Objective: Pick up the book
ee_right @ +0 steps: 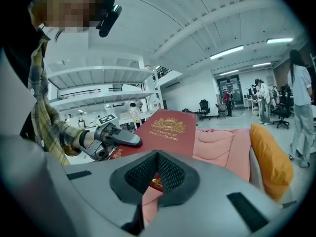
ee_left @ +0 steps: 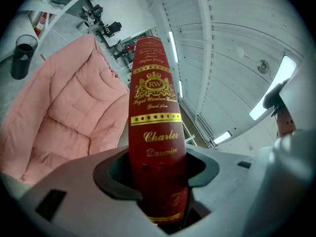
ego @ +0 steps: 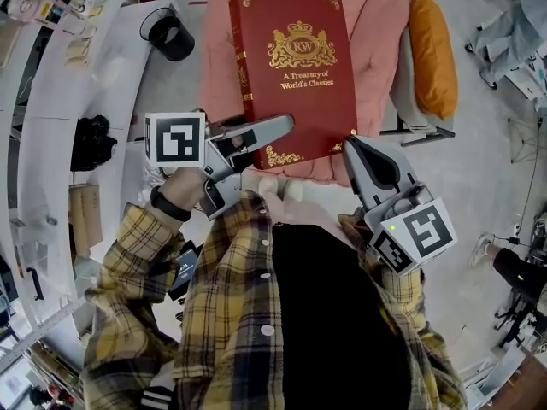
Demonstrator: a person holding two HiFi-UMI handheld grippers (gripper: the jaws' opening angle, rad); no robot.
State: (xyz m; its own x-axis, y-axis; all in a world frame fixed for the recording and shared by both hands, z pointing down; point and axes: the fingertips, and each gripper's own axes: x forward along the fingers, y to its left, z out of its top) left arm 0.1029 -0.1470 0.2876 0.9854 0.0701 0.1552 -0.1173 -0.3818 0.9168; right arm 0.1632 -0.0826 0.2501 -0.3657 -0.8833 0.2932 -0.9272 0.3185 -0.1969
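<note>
The book [ego: 295, 67] is dark red with gold print, and it hangs tilted above a pink padded chair [ego: 380, 49]. My left gripper [ego: 280, 128] is shut on its lower left corner, at the spine. In the left gripper view the spine [ee_left: 155, 117] stands upright between the two jaws of the left gripper [ee_left: 157, 174]. My right gripper [ego: 352, 146] is shut, with its tip at the book's lower right corner. In the right gripper view the cover [ee_right: 170, 130] lies just beyond the closed right gripper [ee_right: 157, 169], and the left gripper [ee_right: 123, 138] shows on the cover's left edge.
An orange cushion [ego: 432, 49] leans on the chair's right side. A black cup [ego: 171, 34] stands on the floor left of the chair. White shelving [ego: 51, 143] runs along the left. People [ee_right: 301, 107] stand far off at the right.
</note>
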